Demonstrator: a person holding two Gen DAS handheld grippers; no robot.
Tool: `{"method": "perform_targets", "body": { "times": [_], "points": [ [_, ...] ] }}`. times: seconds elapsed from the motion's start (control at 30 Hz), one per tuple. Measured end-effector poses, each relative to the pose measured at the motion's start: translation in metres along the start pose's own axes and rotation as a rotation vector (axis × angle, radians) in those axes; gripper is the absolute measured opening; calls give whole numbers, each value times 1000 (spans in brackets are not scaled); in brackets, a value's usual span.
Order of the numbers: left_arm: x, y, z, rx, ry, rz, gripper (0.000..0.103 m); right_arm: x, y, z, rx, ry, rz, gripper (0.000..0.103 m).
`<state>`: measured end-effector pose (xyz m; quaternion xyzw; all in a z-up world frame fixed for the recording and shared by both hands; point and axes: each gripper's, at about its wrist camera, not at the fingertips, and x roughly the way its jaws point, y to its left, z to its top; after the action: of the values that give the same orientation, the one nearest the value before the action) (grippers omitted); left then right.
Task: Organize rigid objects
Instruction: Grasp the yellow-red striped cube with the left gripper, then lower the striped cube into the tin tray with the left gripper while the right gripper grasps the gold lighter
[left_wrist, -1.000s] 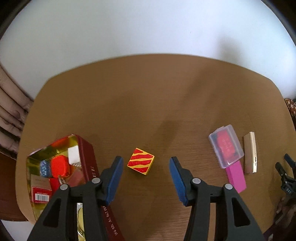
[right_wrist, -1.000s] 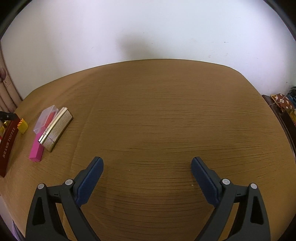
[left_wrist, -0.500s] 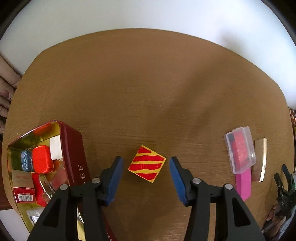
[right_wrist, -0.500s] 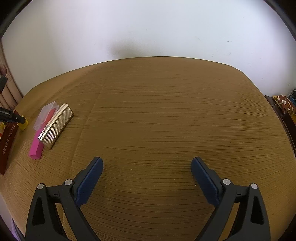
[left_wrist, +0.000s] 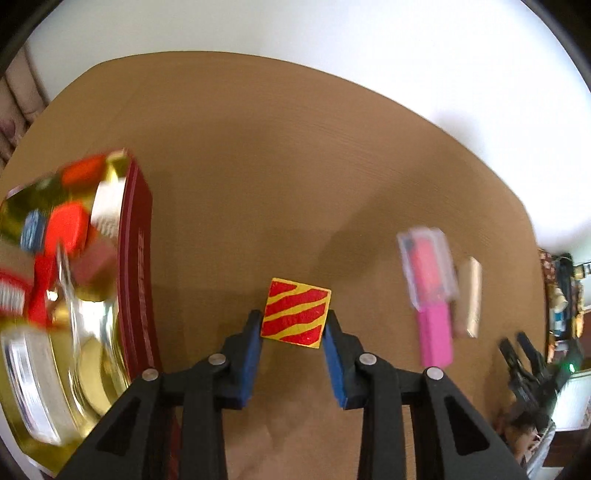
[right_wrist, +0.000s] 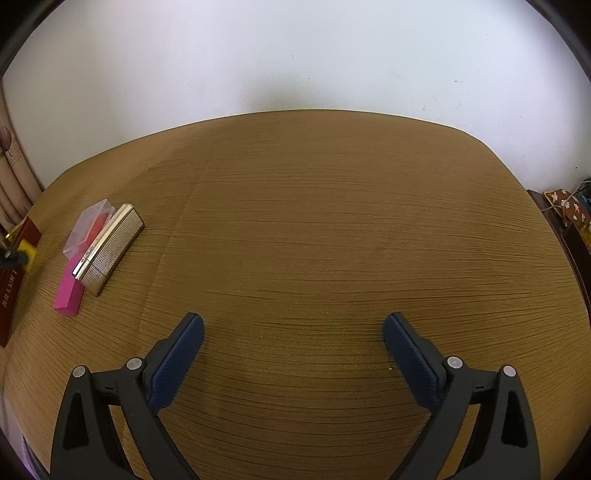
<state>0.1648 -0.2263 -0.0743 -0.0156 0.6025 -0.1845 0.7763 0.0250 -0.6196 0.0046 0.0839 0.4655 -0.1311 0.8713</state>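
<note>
On the desk (right_wrist: 332, 229), brown and wood-grained, everything is placed relative to the tin (left_wrist: 136, 266). Tin: dark red outside, gold inside, open top, at the desk's left edge, already holding several small items (red, blue, white; blurred, not identifiable). Right gripper (right_wrist: 293, 332): well right of the tin, over bare desk, jaws spread wide, nothing between them. Left gripper (left_wrist: 293, 328): just right of the tin, pointing steeply down; jaws have just been closing, and the blue pads now touch both sides of the block. Gold case (right_wrist: 110, 247): ribbed, lying flat, farthest right of the tin among the loose items. Pink bar (right_wrist: 68, 291): beside the gold case on its tin side, partly under the clear box (right_wrist: 88, 225), which has something red inside. Block (left_wrist: 295, 312): yellow with red stripes, between tin and pink bar, near the tin, gripped by the left gripper.
</note>
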Motion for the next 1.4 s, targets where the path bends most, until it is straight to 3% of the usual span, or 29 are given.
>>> {"method": "perform_targets", "body": {
  "times": [0.17, 0.27, 0.3, 0.47, 0.57, 0.67, 1.0, 1.2, 1.27, 1.4],
  "points": [
    [-25, -10, -47, 7, -36, -48, 32, -6, 1, -3, -9, -27, 29, 95],
    [-36, -13, -65, 26, -65, -56, 32, -14, 11, -7, -51, -31, 71, 83],
    [-35, -14, -57, 31, -69, -60, 32, -16, 18, -7, -58, -15, 107, 82],
    [-41, -22, -84, 63, -82, -48, 32, -18, 48, 17, 71, 70, 338, 81],
    [-41, -42, -104, 73, -88, -51, 32, -10, 75, 40, 60, 106, 347, 79],
    [-46, -36, -100, 72, -93, -68, 32, 3, 102, 56, 27, 141, 327, 68],
    [-73, -20, -114, 72, -138, -91, 33, 40, 136, 63, -15, 234, 209, 62],
    [-95, -2, -121, 31, -174, -70, 33, 48, 142, 63, -52, 256, 172, 36],
    [-103, 10, -123, 8, -184, -51, 33, 49, 142, 63, -71, 260, 155, 22],
    [-128, 48, -125, -61, -234, 39, 33, 49, 140, 61, -98, 254, 162, 18]
  ]
}}
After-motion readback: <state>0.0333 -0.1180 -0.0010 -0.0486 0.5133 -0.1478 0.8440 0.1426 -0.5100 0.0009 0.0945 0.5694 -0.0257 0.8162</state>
